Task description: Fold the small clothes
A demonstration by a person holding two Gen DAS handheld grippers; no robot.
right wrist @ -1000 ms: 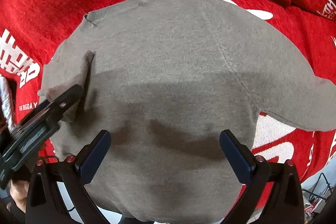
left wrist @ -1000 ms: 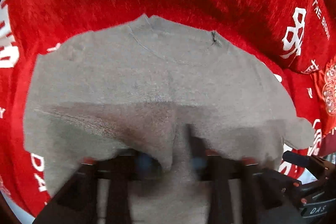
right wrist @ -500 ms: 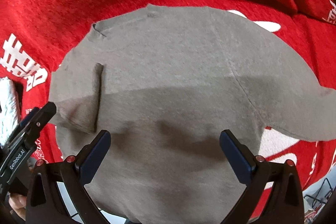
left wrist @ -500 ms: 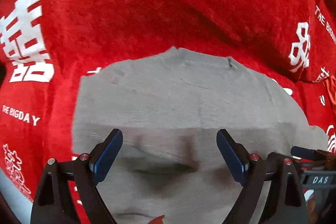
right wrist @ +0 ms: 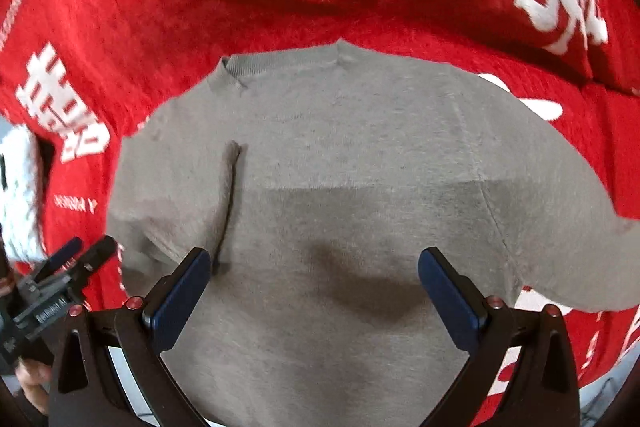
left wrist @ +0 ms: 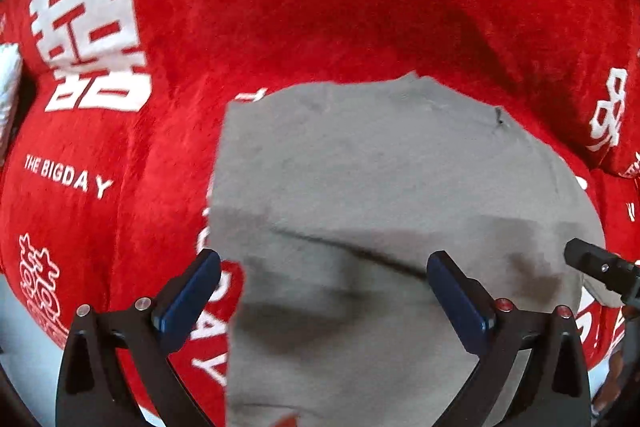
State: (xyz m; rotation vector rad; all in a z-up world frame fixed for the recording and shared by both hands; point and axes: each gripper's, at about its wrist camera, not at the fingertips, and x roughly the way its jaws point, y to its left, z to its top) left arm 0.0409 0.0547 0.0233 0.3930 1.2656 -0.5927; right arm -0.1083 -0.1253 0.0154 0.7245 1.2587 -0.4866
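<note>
Left gripper (left wrist: pixel 323 293) jaws opening wide, nothing between them: sleeve pinched a second ago now released, folded inward across grey shirt (left wrist: pixel 384 187). Shirt lies flat on red blanket (left wrist: pixel 280 7). Right gripper (right wrist: pixel 314 291) jaws open, empty, above shirt. Other sleeve likely next.

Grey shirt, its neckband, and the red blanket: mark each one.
grey shirt (right wrist: pixel 340 155), right wrist view, on the chest panel.
neckband (right wrist: pixel 256 63), right wrist view, on the ribbed collar.
red blanket (left wrist: pixel 280 7), left wrist view, on plain pile.
</note>
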